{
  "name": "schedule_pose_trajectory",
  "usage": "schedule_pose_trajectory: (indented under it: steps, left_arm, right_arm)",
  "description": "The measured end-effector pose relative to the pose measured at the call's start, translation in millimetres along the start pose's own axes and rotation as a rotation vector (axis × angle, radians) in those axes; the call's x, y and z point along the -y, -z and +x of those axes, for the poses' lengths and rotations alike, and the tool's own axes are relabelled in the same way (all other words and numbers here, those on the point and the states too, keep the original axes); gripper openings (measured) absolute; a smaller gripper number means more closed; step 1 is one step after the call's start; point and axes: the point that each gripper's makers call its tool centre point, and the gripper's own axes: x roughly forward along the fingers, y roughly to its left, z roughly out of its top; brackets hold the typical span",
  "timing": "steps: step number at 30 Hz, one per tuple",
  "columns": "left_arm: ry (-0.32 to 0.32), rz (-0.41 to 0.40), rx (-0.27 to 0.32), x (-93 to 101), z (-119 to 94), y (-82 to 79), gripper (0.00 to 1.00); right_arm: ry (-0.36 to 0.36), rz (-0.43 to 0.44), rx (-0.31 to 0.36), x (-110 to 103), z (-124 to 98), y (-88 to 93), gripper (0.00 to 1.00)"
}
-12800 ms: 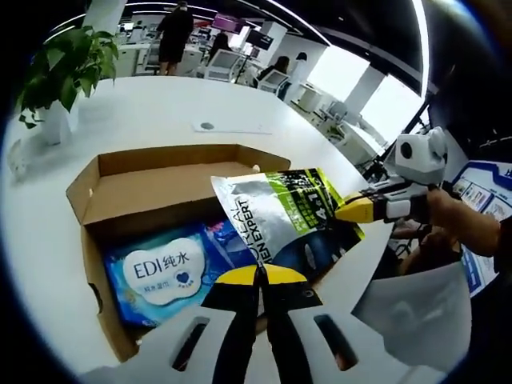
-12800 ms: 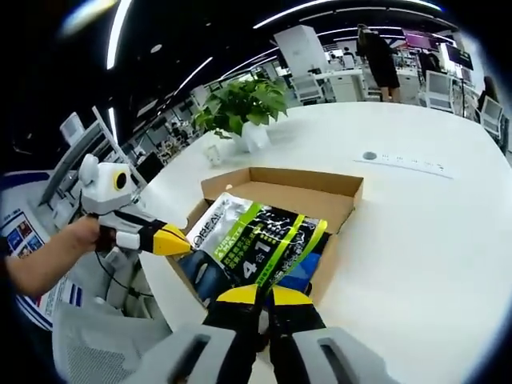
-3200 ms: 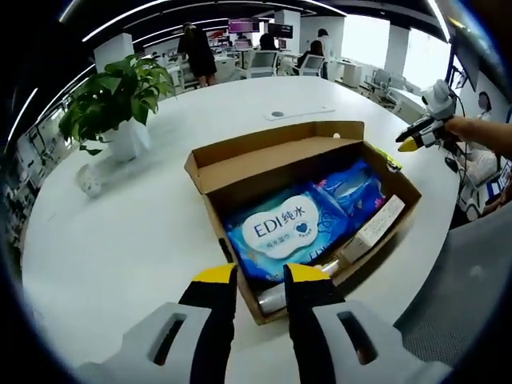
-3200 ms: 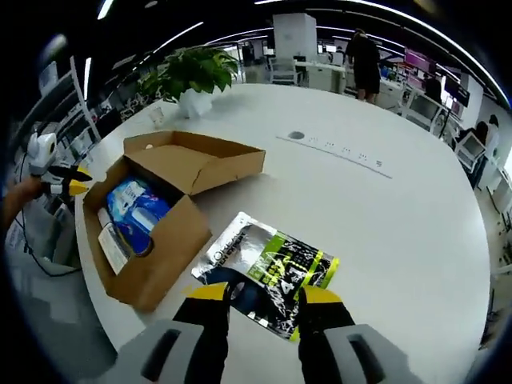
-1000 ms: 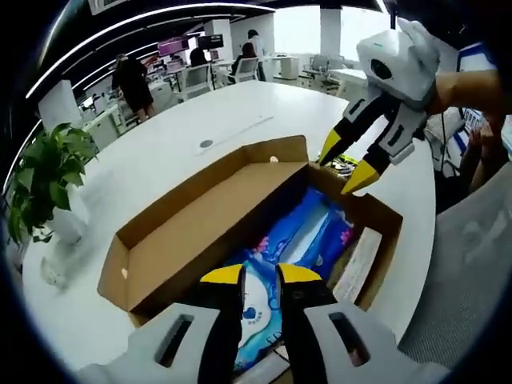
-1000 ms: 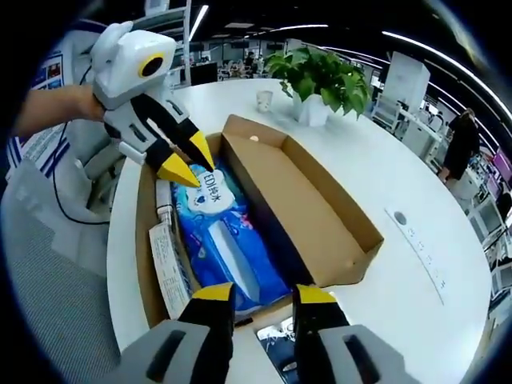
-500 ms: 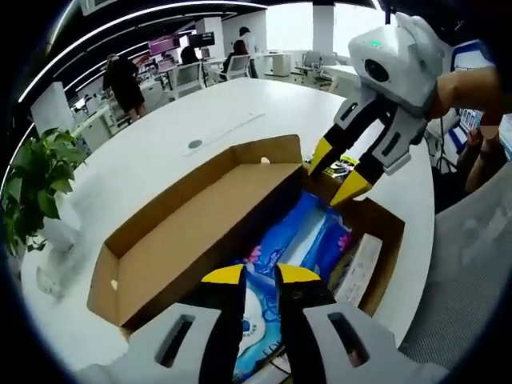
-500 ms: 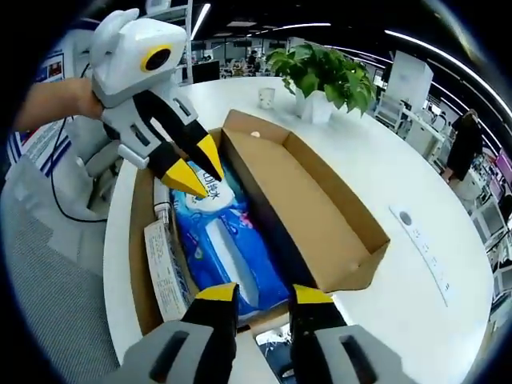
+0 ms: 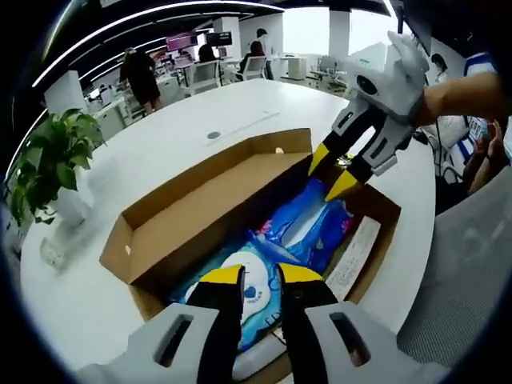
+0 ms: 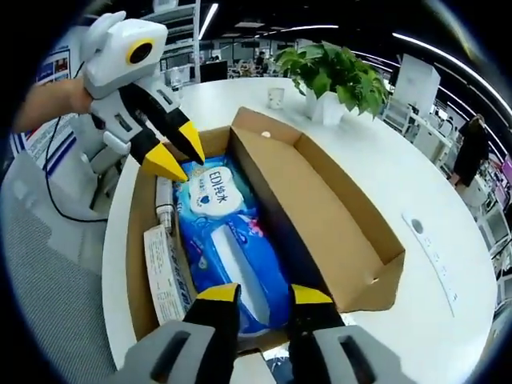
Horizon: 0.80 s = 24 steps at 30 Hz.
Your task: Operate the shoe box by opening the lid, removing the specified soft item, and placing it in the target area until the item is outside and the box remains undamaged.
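Both hand-held grippers, left (image 9: 260, 274) and right (image 10: 254, 294), had come back over the open box (image 9: 200, 200), jaws spread, reaching for the blue pack (image 10: 228, 240).

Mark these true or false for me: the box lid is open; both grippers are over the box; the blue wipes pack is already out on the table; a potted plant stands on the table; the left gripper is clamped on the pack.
1. The shoe box lid is open. True.
2. The left gripper and right gripper are both over the box. True.
3. The blue wipes pack lies out on the table. False: it is inside the box.
4. A potted plant stands on the table. True.
5. The left gripper is clamped on the pack. False: its jaws are apart, holding nothing.
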Motion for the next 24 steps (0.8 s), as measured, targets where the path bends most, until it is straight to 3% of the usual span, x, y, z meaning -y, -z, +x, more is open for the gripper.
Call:
schedule_pose_trajectory:
  steps: [8,24]
  left_arm:
    - [-0.068,-0.121,0.017,-13.3,-25,24.7,0.16]
    - [-0.211,-0.221,0.018,-44.2,-58,67.6,0.16]
  right_arm:
    - [-0.016,-0.031,0.005,-7,9,-5.1,0.18]
    - [-0.014,-0.116,-0.015,-8,27,-8.6,0.05]
